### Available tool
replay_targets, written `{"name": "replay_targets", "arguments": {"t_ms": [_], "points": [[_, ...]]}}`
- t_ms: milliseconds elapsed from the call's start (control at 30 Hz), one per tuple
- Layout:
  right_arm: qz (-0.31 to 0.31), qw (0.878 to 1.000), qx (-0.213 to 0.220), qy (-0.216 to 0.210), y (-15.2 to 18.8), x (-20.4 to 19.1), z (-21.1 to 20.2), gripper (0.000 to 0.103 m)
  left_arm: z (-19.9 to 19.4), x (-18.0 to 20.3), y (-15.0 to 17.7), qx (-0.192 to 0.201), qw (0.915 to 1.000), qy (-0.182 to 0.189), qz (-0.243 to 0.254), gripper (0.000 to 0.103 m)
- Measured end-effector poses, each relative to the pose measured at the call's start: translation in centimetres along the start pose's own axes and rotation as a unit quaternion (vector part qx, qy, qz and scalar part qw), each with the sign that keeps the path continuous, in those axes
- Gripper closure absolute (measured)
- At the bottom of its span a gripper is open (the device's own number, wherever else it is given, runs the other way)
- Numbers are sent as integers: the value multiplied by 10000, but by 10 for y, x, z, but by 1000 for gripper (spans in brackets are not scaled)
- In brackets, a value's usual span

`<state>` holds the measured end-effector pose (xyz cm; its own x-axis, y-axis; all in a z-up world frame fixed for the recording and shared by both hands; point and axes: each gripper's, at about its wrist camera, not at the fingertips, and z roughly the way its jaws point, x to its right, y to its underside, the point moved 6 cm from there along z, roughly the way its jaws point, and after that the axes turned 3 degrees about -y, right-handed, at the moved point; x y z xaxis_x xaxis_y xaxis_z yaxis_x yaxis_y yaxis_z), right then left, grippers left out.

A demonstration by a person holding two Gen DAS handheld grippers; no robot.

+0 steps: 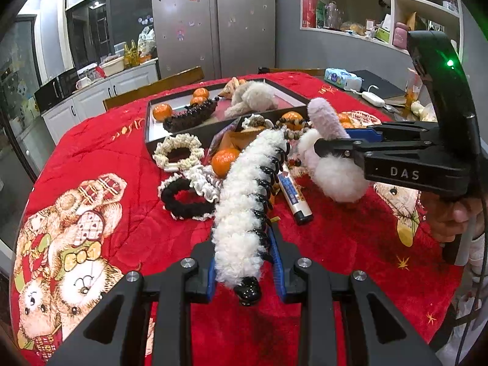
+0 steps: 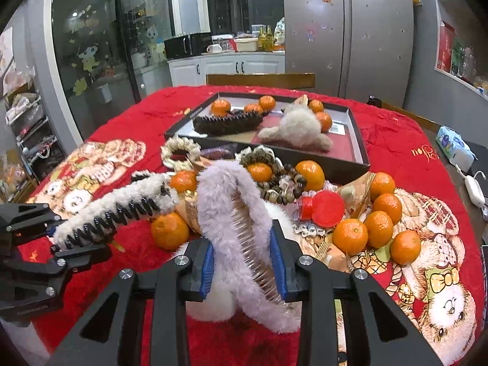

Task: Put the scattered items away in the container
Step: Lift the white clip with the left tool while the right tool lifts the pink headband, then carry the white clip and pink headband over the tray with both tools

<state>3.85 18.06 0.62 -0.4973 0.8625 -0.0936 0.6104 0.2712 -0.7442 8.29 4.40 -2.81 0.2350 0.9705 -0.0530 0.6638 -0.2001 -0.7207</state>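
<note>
Lots of stuff sits in front of both grippers: oranges, a black scrunchie, a red cap and a white tube on the red blanket. The dark tray lies farther ahead and holds a brown fluffy clip.

The left gripper points down and squeezes a white fluffy hair clip. To its right, the right gripper points down too and squeezes a pale purple fluffy clip. Only part of a hand shows. The clip's bottom end hides behind the gripper.
</note>
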Motion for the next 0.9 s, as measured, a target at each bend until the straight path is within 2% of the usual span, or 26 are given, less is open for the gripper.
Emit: {"name": "replay_targets", "arguments": {"t_ms": [467, 900], "points": [[135, 9996, 157, -186, -22, -1, -17, 73, -19, -4, -15, 107, 9999, 8, 58, 73], [172, 9991, 172, -334, -65, 6, -2, 73, -2, -29, -52, 88, 9999, -78, 11, 73]]}}
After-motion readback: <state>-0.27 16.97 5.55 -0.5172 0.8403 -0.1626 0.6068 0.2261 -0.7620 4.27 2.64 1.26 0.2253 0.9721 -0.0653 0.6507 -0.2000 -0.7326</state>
